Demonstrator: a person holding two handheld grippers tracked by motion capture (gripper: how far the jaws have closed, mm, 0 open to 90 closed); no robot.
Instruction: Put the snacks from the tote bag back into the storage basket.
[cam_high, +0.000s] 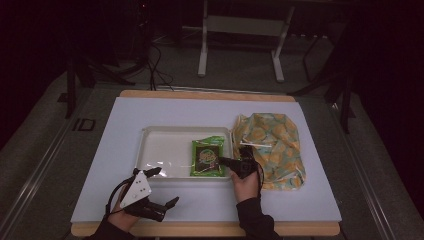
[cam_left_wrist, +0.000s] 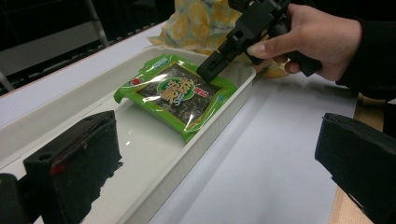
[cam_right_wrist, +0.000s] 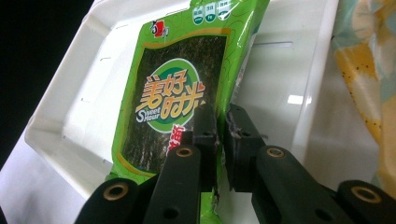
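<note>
A green seaweed snack packet (cam_high: 207, 157) lies in the right part of a white tray (cam_high: 160, 150). My right gripper (cam_high: 222, 161) reaches in over the tray's right rim, and its jaws are shut on the packet's near right edge. In the right gripper view the packet (cam_right_wrist: 173, 93) runs up from between the nearly closed jaws of the right gripper (cam_right_wrist: 220, 126). My left gripper (cam_high: 167, 186) rests open by the tray's front left corner, holding nothing. From the left gripper view, one of its jaws hangs over the tray (cam_left_wrist: 224, 116), with the packet (cam_left_wrist: 180, 93) and the right gripper (cam_left_wrist: 208, 74) beyond.
A crumpled clear bag with a yellow fruit print (cam_high: 270, 145) lies just right of the tray, touching it. Everything sits on a pale lavender mat (cam_high: 100, 165) over a wooden table. Dark floor and stand legs lie beyond the far edge.
</note>
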